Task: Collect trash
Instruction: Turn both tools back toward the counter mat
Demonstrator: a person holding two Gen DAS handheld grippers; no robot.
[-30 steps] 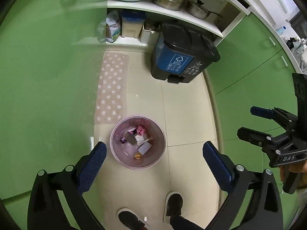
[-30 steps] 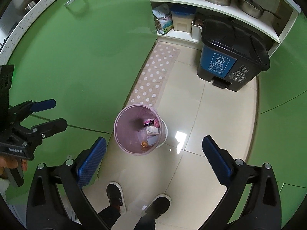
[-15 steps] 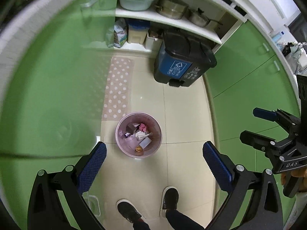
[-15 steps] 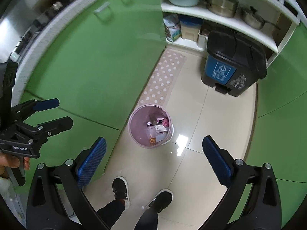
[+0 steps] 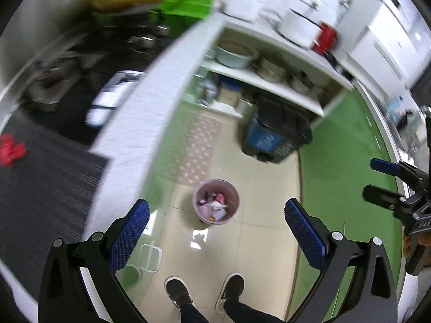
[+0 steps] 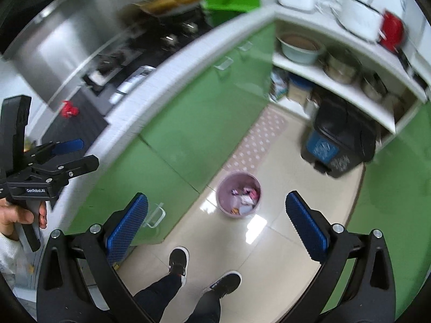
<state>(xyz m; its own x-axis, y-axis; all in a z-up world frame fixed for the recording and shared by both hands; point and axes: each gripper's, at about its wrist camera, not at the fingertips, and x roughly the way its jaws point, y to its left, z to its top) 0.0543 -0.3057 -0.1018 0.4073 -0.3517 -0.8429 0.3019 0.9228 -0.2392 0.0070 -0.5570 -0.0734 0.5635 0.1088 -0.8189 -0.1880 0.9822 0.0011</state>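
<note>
A pink waste basket (image 5: pixel 215 201) holding paper and wrapper scraps stands on the tiled floor far below both grippers; it also shows in the right wrist view (image 6: pixel 238 195). My left gripper (image 5: pixel 212 238) is open and empty, high above the floor. My right gripper (image 6: pixel 215 235) is open and empty too, at about the same height. A red crumpled item (image 5: pixel 10 149) lies on the dark mat on the counter at the left; it also shows in the right wrist view (image 6: pixel 68 110). The right gripper appears at the right edge of the left view (image 5: pixel 388 183).
A black and blue pedal bin (image 6: pixel 339 145) stands by open shelves with pots (image 6: pixel 342 67). Green cabinets (image 6: pixel 204 107) line both sides of the narrow aisle. A dotted mat (image 6: pixel 256 140) lies on the floor. A stove (image 6: pixel 150 45) sits on the left counter. The person's shoes (image 6: pixel 179 262) are below.
Both grippers have risen well above the basket, which now looks smaller. The countertop, stove and red item on the left have come into view. Both stay open.
</note>
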